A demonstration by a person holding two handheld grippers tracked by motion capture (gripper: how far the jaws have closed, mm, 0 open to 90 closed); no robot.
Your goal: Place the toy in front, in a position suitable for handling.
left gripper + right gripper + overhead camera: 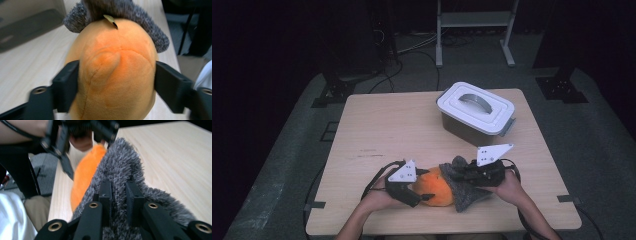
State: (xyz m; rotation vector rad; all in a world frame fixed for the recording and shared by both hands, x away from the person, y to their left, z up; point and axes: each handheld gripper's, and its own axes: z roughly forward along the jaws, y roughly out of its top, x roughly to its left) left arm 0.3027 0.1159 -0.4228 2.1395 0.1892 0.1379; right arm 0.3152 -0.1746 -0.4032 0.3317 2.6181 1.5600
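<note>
Orange plush fills the gap of the left tool: its two black jaws press on either side of the rounded orange body of the soft toy, clamped on it, as the left gripper view shows, where the toy bulges between the jaws and a small tan tag sticks up near its top. Grey fuzzy fabric, the other part of the same toy, is pinched by the right tool; in the right gripper view its jaws stand close together with a fold of the grey pile squeezed between them, so that tool is clamped on the toy too. The person's hands hold both tools from the near edge of the counter, the left hand at the left and the right hand at the right.

The toy lies on the counter close to its near edge, about midway between the near corners, orange part to the left and grey part to the right, with the two tools touching it from opposite sides. A grey bin with a white lid and a curved handle stands well apart from the toy, toward the far right corner of the counter. Beyond the far edge, on the dim floor, stand the legs of a pale metal frame.
</note>
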